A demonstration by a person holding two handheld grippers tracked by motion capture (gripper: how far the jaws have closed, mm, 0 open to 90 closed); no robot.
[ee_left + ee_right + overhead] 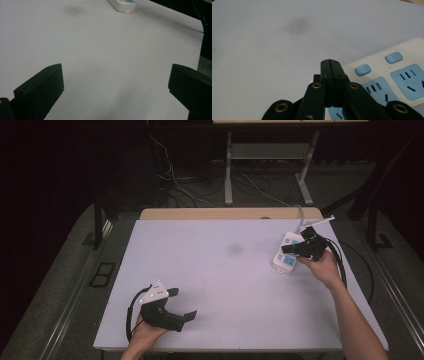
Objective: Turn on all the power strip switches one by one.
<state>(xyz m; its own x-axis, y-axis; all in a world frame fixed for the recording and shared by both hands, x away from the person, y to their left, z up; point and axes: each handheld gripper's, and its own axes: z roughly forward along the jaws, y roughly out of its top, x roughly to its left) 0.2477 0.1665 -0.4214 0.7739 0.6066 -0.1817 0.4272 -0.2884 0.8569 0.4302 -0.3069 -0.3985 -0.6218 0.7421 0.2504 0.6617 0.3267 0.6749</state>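
Right tongs [331, 66] pressed together over power strip [397, 77]; left tongs [115, 87] gape.

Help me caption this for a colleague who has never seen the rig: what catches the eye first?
The white power strip with blue sockets lies at the far right of the white table, and the right gripper hangs over it with jaws shut. The left gripper sits near the front left edge, jaws wide open. A faint dark smudge marks the table's middle.
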